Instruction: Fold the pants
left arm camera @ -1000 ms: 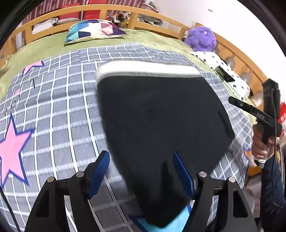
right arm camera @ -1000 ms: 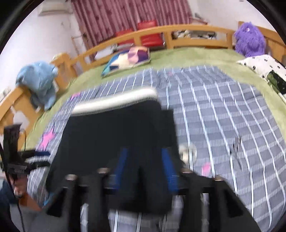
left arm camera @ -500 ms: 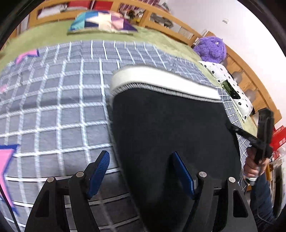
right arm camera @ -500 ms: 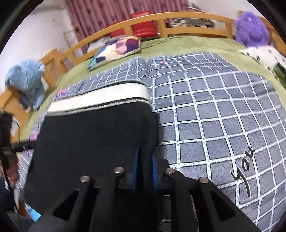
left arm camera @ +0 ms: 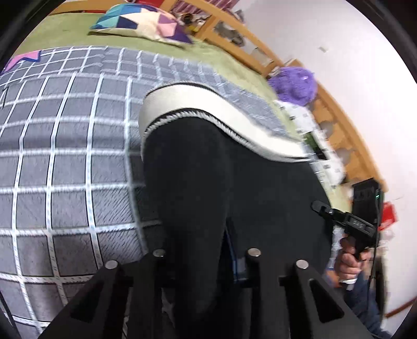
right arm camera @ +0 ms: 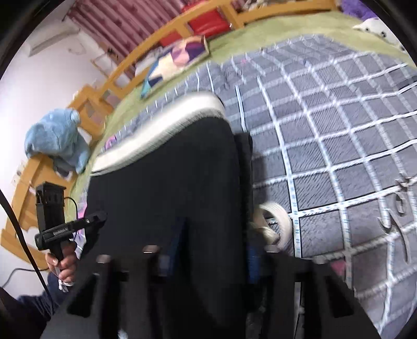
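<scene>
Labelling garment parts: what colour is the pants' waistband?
Off-white waistband on black pants; clearest in the left wrist view.

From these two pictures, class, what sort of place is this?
Most likely a bedroom: a wooden bed frame, a grid-patterned quilt with a colourful pillow, and a purple plush toy.

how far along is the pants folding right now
Done so far: the black pants lie on the checked blanket, white waistband at the far end, seemingly already doubled. In hand: the left claw and right claw are both closing, with the near edge's black cloth between their fingers. Left: probably carrying that edge toward the waistband and flattening it.
</scene>
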`<act>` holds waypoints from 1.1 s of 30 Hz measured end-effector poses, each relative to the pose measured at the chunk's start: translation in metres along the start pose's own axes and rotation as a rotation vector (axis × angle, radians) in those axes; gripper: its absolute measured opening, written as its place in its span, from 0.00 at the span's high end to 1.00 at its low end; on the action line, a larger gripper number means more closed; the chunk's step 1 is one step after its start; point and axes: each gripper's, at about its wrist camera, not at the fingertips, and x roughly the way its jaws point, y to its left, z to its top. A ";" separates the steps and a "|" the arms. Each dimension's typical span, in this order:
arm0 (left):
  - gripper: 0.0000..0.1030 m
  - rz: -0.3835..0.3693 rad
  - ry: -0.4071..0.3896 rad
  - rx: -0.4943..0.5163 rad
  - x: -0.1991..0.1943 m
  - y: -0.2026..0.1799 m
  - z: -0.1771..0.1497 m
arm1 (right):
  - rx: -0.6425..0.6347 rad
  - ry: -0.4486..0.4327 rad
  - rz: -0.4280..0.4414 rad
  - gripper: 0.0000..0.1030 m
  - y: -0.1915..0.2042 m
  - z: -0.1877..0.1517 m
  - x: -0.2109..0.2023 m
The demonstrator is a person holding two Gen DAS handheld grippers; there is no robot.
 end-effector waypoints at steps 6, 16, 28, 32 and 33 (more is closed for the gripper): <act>0.79 0.036 -0.082 0.084 -0.080 -0.001 0.019 | -0.022 -0.055 0.016 0.78 0.081 0.002 -0.013; 0.67 0.265 -0.006 -0.115 -0.141 0.147 0.005 | -0.105 0.068 0.118 0.73 0.193 -0.019 0.126; 0.43 0.407 -0.135 0.015 -0.188 0.095 -0.026 | -0.234 -0.028 -0.034 0.60 0.219 -0.019 0.068; 0.39 0.411 -0.162 0.093 -0.193 0.065 -0.058 | -0.324 -0.052 0.040 0.60 0.243 -0.049 0.049; 0.39 0.438 -0.153 0.099 -0.187 0.064 -0.070 | -0.353 -0.033 0.038 0.60 0.244 -0.062 0.054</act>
